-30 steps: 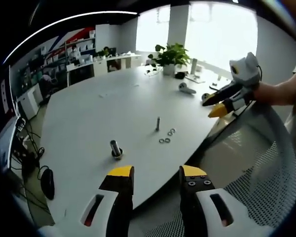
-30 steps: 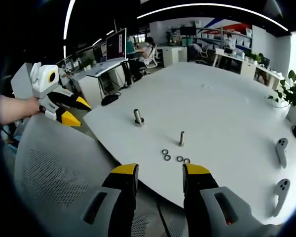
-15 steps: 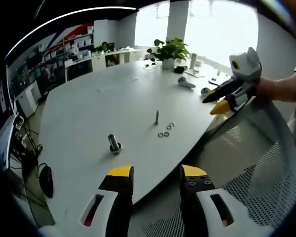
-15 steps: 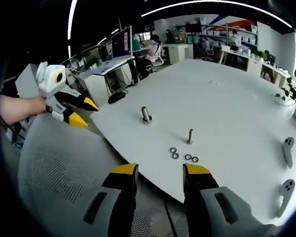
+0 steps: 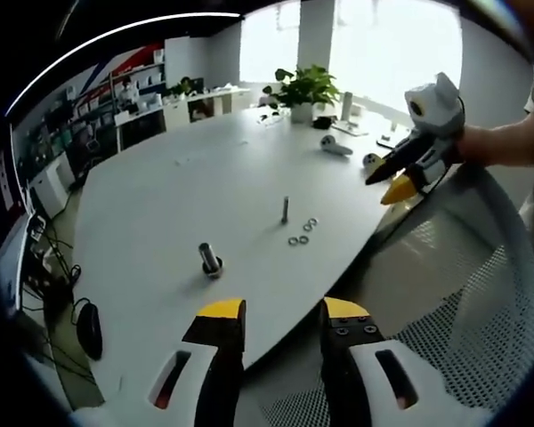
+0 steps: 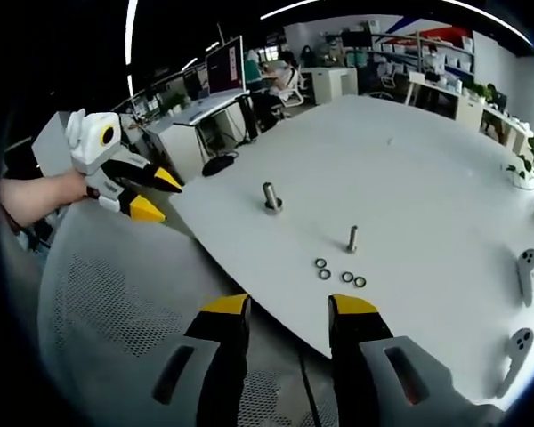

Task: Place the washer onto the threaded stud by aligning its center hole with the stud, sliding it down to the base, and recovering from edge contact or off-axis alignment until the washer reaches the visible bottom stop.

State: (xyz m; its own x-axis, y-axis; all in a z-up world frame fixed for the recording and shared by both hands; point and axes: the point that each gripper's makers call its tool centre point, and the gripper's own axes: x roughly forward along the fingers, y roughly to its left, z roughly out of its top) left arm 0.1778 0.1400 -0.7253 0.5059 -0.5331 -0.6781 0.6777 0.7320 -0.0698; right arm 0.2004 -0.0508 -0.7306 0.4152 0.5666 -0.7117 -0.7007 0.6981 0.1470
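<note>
- Tongs: left tongs (image 5: 278,311) and right tongs (image 6: 289,307) both parted, empty, over a mesh chair back (image 6: 116,294) short of the tabletop (image 5: 178,196) edge.
- Washers (image 6: 340,270): four flat ahead of right tongs, just beside threaded stud (image 6: 352,238).
- Thick bolt (image 6: 271,197): farther, upright.

**No readable text**

No words, numbers or brand marks legible anywhere. Red and blue stripes on the far wall (image 5: 116,64) carry no lettering I can make out. Monitor (image 6: 224,64) in the right gripper view shows content too blurred to read.
</note>
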